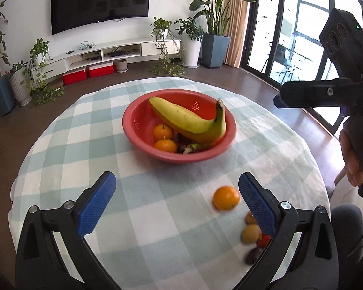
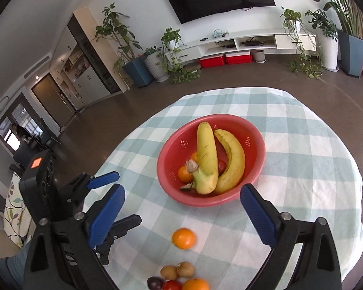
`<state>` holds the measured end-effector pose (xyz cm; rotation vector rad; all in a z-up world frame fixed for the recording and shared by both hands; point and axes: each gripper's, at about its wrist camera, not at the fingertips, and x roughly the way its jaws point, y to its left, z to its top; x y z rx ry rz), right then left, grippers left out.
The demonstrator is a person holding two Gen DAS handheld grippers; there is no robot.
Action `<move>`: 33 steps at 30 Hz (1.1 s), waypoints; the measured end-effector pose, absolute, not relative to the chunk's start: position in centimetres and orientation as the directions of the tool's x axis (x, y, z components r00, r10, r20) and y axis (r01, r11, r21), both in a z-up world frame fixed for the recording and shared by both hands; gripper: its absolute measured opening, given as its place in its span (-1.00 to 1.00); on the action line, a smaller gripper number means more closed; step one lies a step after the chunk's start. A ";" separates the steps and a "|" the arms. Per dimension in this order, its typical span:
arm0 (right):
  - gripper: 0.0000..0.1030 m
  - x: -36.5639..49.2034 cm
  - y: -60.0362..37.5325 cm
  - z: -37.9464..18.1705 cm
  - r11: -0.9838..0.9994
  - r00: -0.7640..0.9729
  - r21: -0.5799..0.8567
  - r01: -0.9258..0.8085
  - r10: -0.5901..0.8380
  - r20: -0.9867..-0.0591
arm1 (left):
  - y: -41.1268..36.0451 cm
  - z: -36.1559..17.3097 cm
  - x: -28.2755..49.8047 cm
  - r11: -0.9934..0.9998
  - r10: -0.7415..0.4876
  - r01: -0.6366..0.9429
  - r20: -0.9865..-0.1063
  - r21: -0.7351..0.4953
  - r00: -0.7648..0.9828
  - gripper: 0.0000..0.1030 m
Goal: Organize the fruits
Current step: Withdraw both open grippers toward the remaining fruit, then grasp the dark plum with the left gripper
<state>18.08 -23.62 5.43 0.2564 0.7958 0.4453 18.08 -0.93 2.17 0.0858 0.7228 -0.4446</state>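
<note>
Fruits: red bowl [image 2: 254,145] on the checked bench [image 2: 302,169] held two bananas [image 2: 232,159] and oranges [image 1: 162,132]. One loose orange [image 2: 184,238] lay nearer, small fruits [image 2: 176,271] behind it, possibly longans. Left gripper [image 1: 176,207] and right gripper [image 2: 182,213] both gaped wide, empty.

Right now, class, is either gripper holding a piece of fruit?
No. The left gripper and right gripper are both open and empty, and the loose orange lies on the tablecloth.
</note>
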 end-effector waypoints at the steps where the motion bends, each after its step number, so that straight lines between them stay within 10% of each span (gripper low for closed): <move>1: 0.92 16.8 -23.9 5.3 0.876 0.627 0.394 -0.278 0.476 -0.617 | -0.6 1.9 16.8 0.905 -0.364 0.417 -0.653 -0.081 0.664 0.99; 17: 0.94 1.4 -23.1 0.0 0.866 0.677 0.484 -0.129 0.433 -0.595 | -0.2 -1.4 2.0 0.887 -0.423 0.436 -0.651 -0.154 0.630 0.99; 33: 0.89 -0.7 -22.9 -0.3 0.892 0.690 0.434 -0.123 0.392 -0.609 | -4.4 -1.9 4.6 0.780 -0.453 0.623 -0.743 -0.063 0.492 0.99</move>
